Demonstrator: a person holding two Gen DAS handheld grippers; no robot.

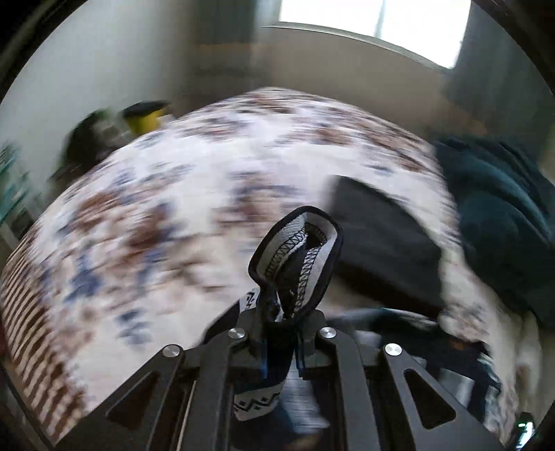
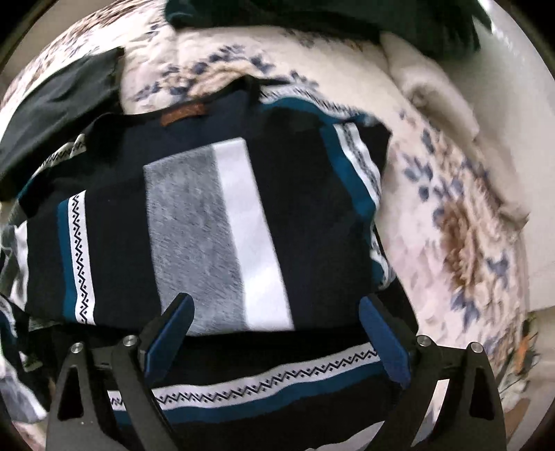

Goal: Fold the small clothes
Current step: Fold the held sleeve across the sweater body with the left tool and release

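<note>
A dark navy striped garment (image 2: 222,222) with teal, white and grey bands lies spread on the floral bedspread (image 2: 451,215) in the right wrist view. My right gripper (image 2: 274,312) hangs over its near part, open, its blue pads (image 2: 385,340) apart with nothing pinched between them. In the left wrist view my left gripper (image 1: 282,322) is shut on a hemmed edge of the striped garment (image 1: 298,249), lifted off the bedspread (image 1: 173,194); the fabric loops up between the fingers. That view is motion-blurred.
A dark grey garment (image 1: 381,236) (image 2: 62,93) lies on the bed beside the striped one. A dark teal blanket (image 1: 503,215) (image 2: 312,17) is heaped at the bed's far side. A yellow container (image 1: 145,118) and a window (image 1: 374,24) sit beyond the bed.
</note>
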